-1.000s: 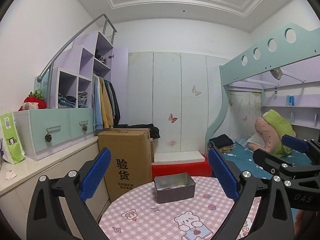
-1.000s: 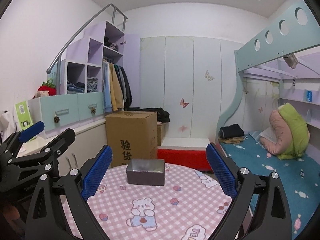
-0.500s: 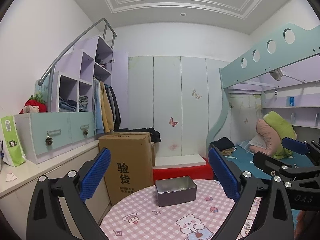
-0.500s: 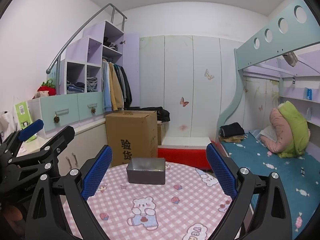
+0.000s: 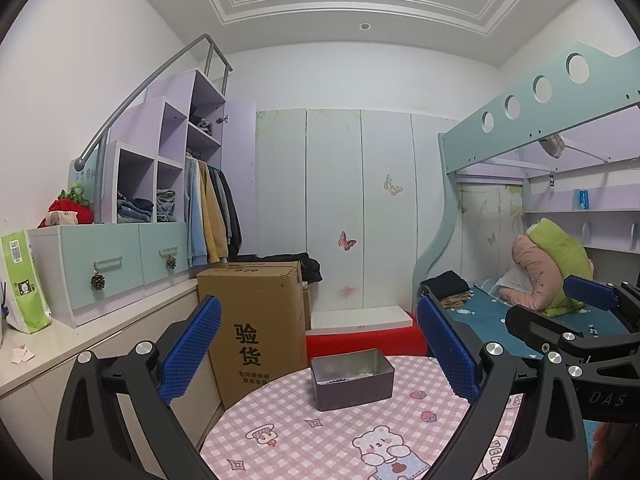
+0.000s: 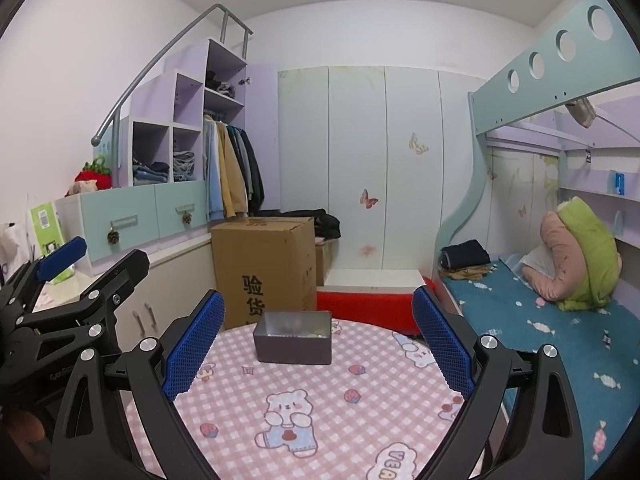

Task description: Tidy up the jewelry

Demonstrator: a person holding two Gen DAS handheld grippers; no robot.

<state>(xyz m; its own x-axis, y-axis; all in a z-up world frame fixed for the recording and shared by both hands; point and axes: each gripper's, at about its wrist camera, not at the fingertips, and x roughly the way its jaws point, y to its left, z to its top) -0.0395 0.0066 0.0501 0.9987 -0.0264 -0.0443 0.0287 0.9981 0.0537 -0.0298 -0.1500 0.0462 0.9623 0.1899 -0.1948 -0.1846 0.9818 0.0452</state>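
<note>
A grey metal tin [image 5: 352, 378] stands open on the far part of a round table with a pink checked cloth [image 5: 320, 440]. Small dark and pale jewelry pieces lie inside it. The tin also shows in the right wrist view [image 6: 293, 337]. My left gripper [image 5: 318, 348] is open and empty, held above the near side of the table. My right gripper [image 6: 316, 344] is open and empty too, level with it on the right. Each gripper shows at the edge of the other's view.
A tall cardboard box [image 5: 256, 320] stands on the floor just behind the table. A red step [image 6: 368, 304] lies beyond. A low counter with drawers [image 5: 108, 264] runs along the left. A bunk bed [image 6: 540, 312] fills the right side.
Both views have tilted slightly; the tin sits a little lower in the left wrist view. Both grippers stay open and empty.
</note>
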